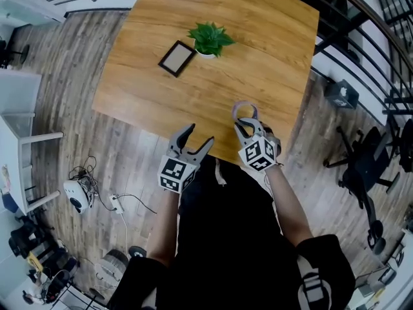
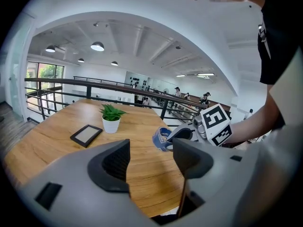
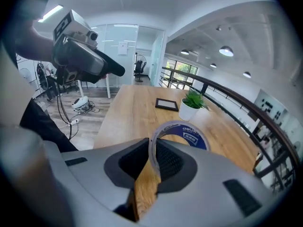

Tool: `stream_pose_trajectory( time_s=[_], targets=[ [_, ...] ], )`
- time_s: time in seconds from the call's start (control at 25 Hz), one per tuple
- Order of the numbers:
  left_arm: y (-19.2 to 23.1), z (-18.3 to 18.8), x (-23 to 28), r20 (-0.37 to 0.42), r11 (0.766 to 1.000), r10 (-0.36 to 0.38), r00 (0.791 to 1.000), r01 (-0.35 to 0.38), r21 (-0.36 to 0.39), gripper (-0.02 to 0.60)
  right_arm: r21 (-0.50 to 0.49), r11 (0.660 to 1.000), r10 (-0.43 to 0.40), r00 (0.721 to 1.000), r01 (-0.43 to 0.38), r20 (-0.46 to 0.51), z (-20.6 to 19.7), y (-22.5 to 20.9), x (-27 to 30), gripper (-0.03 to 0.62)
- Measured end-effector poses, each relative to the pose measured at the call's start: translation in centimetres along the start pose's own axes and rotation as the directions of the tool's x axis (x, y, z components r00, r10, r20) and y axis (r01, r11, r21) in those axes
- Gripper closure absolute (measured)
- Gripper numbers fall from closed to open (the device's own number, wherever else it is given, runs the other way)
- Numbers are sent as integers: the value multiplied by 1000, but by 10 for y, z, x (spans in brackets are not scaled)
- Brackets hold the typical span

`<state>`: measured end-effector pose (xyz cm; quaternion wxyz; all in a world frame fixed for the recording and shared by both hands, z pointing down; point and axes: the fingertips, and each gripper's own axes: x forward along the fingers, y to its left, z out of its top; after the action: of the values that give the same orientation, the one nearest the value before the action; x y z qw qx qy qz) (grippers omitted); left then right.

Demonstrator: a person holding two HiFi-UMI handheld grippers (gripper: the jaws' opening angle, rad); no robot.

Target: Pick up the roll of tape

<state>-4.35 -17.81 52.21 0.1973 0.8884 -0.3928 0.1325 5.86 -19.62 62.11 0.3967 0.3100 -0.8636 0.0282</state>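
Note:
My right gripper [image 1: 245, 125] is shut on the roll of tape [image 1: 244, 110], a clear roll with a blue inner label, and holds it above the near edge of the wooden table [image 1: 258, 57]. In the right gripper view the tape [image 3: 182, 132] stands upright with its wall pinched between the two pads. From the left gripper view the tape [image 2: 162, 138] shows in the right gripper [image 2: 182, 134] beyond my own jaws. My left gripper [image 1: 196, 141] stands open and empty at the table's near edge, left of the right one.
A small potted plant [image 1: 210, 39] and a dark picture frame [image 1: 177, 58] sit on the far half of the table. A black railing [image 1: 361, 31] runs along the table's right and far sides. Cables and a small device [image 1: 77, 196] lie on the floor to the left.

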Motion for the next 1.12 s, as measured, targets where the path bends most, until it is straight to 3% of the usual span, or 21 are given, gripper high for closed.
stream_pose_trajectory(
  time_s=[0.6, 1.12],
  targets=[
    [-43, 7, 4, 14, 998, -6, 1000, 5, 62, 296, 14, 999, -44, 997, 43, 70, 2, -10, -40, 539],
    [-49, 7, -20, 13, 995, 36, 999, -37, 98, 296, 8, 996, -86, 985, 86, 151, 23, -13, -53, 534]
  ],
)
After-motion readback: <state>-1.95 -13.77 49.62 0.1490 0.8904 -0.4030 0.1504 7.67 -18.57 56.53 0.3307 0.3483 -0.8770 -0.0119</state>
